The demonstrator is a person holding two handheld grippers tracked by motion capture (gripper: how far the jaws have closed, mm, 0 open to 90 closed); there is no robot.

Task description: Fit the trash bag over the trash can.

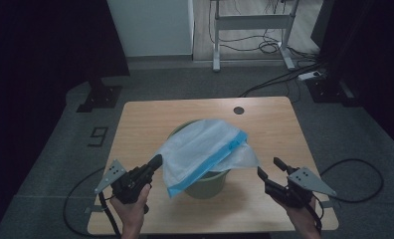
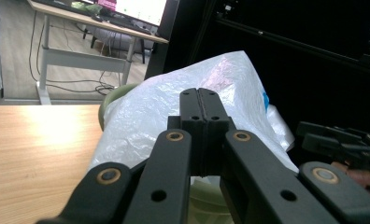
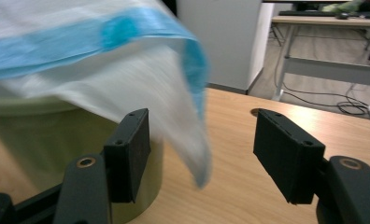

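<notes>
Nearest us, the left hand-held gripper [image 1: 156, 161] is clamped tight at the bag's [image 1: 203, 149] edge; whether plastic is pinched, can't tell. The right hand-held gripper [image 1: 267, 167] gapes empty beside the hanging corner. Grab that corner and spread the opening evenly over the green bin [image 1: 207, 183] mid-table [image 1: 264, 124]; bin's contents hidden.

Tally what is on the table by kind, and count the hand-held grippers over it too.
Green bin: 1
White plastic bag with blue edge: 1
Hand-held grippers: 2, the left hand-held gripper and the right hand-held gripper
Total: 4
</notes>
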